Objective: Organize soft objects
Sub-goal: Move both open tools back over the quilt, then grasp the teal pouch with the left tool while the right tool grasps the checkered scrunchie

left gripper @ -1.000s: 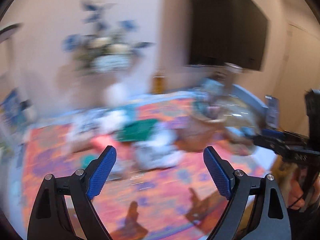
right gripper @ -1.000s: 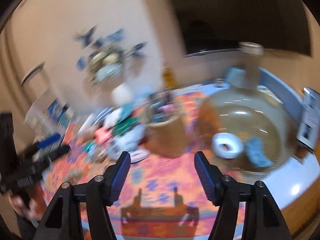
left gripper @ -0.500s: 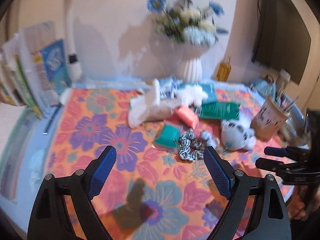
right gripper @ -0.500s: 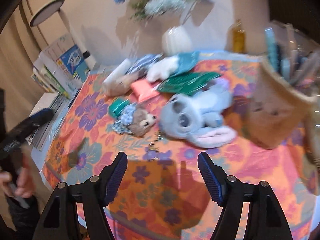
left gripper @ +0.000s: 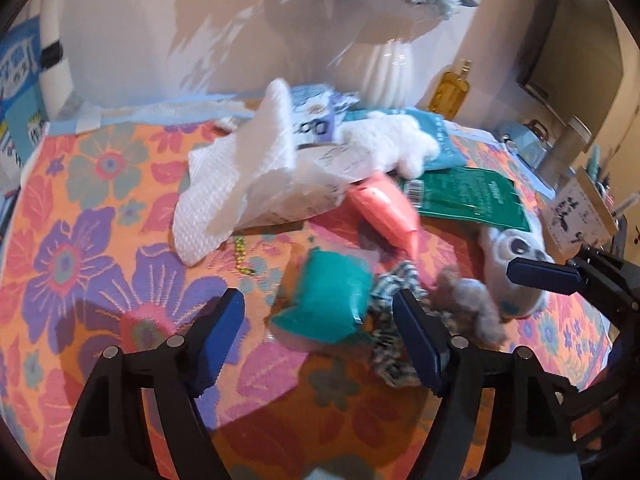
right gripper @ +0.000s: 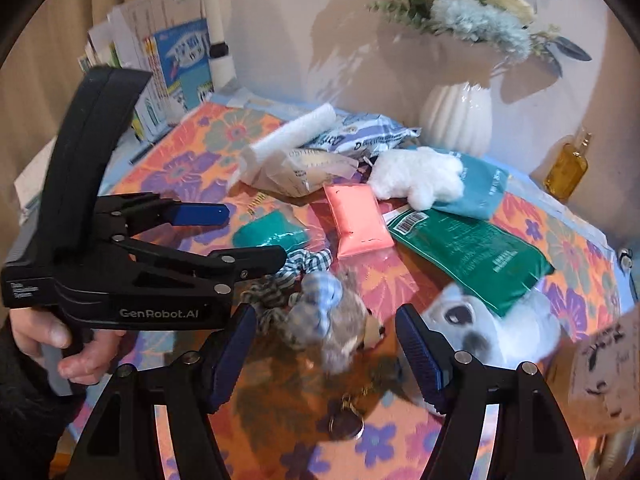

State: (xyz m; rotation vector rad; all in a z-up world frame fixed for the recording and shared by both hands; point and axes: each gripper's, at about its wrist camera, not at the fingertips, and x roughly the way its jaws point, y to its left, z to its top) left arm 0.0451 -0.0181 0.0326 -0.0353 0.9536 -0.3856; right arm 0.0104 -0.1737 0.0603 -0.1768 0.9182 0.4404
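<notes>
"GenRobot.AI" is printed on the left claw (right gripper: 248, 236) at the frame's left; its jaws are closing, grasping nothing. The right claw (right gripper: 326, 350) gapes, released, around a blurred grey-brown plush (right gripper: 340, 324), perhaps a bear, at lower centre on the table (right gripper: 192, 164). The teal pack (left gripper: 332, 300) lies tilted between the left fingers, untouched.

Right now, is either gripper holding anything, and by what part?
Nothing is held. The left gripper is closing around the teal packet without pressing it; the right gripper frames the small brown plush, pads clear.
</notes>
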